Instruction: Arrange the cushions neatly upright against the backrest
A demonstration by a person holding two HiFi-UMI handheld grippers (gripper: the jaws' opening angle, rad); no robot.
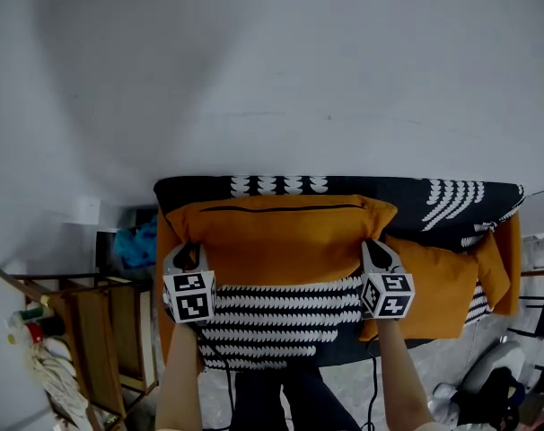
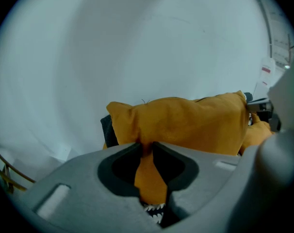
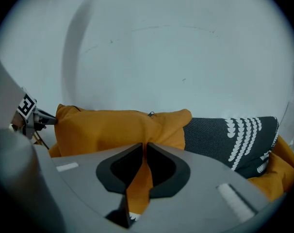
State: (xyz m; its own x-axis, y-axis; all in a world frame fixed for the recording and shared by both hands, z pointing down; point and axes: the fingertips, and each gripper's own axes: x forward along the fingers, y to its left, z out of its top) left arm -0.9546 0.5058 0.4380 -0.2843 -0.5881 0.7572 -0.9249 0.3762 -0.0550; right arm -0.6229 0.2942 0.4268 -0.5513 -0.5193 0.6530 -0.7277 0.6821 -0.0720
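Observation:
A large orange cushion (image 1: 281, 236) stands upright on the sofa's striped seat (image 1: 281, 326), leaning on the dark patterned backrest (image 1: 393, 190). My left gripper (image 1: 184, 251) is at its lower left corner. In the left gripper view, the cushion (image 2: 186, 123) has a fold between the jaws of the left gripper (image 2: 145, 147), which stand slightly apart. My right gripper (image 1: 372, 250) is at the lower right corner. In the right gripper view, the right gripper (image 3: 144, 147) is shut on a thin fold of the cushion (image 3: 113, 130). A second orange cushion (image 1: 443, 285) lies slumped to the right.
A white wall rises behind the sofa. A wooden rack (image 1: 83, 330) with clutter stands left of it, with a blue bundle (image 1: 137, 242) beside the armrest. More orange fabric (image 1: 496, 268) sits at the sofa's right end. Dark gear (image 1: 496, 393) lies on the floor at lower right.

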